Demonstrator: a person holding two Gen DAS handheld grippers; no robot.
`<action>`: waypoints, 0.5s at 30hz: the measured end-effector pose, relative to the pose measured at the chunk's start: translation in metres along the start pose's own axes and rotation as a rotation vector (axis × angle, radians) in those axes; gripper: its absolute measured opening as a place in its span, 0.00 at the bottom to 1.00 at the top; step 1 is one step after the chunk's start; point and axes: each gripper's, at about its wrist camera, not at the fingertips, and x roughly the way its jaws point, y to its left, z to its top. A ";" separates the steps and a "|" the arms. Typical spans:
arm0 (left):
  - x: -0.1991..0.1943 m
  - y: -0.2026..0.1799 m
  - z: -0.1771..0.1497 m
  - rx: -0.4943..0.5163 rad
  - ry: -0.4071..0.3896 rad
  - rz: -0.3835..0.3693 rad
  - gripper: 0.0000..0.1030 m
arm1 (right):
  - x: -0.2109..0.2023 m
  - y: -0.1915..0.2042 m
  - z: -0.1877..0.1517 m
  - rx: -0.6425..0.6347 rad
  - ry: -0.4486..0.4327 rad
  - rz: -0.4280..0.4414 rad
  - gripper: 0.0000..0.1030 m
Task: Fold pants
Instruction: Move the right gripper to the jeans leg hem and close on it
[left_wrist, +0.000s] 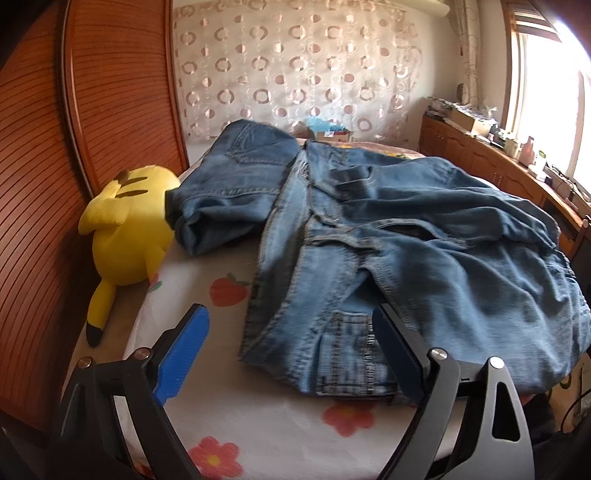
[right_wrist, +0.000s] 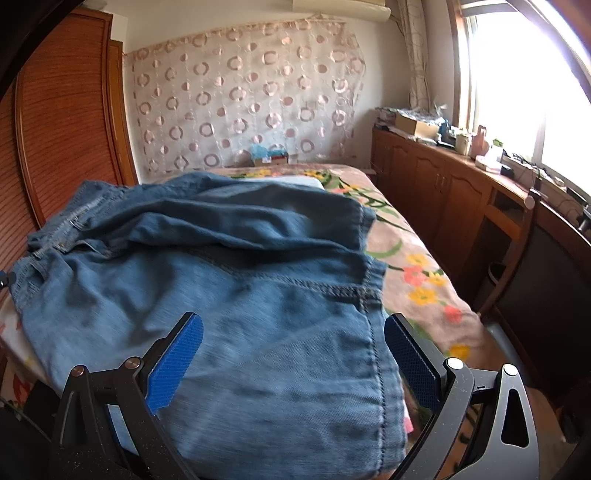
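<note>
A bed with a flowered cover (right_wrist: 417, 258) fills the room. A slatted red-brown wooden wardrobe (left_wrist: 122, 85) stands to its left, a sheer circle-patterned curtain (right_wrist: 240, 96) hangs on the far wall, and a cluttered low wooden cabinet (right_wrist: 436, 173) runs under the glaring sunlit window (right_wrist: 517, 74).

Left gripper (left_wrist: 290, 332): 2 black angular metal arms w/ silver round screws at the pivots, triangular cut-out in the right arm, blue ribbed plastic pad (left_wrist: 183, 360) on the left finger, darker blue pad on the right. Right gripper (right_wrist: 293, 343): same build, 2 blue cross-hatched pads (right_wrist: 175, 363), silver screws, teardrop slot in the right arm.
</note>
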 end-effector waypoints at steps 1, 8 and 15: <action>0.002 0.002 -0.001 -0.008 0.002 0.008 0.88 | -0.001 0.000 -0.001 -0.002 0.010 -0.009 0.96; 0.024 0.005 -0.010 -0.012 0.053 0.028 0.88 | -0.018 -0.010 0.004 -0.012 0.054 -0.043 0.96; 0.036 0.009 -0.015 -0.022 0.087 0.021 0.88 | -0.017 -0.018 0.002 0.017 0.124 -0.018 0.89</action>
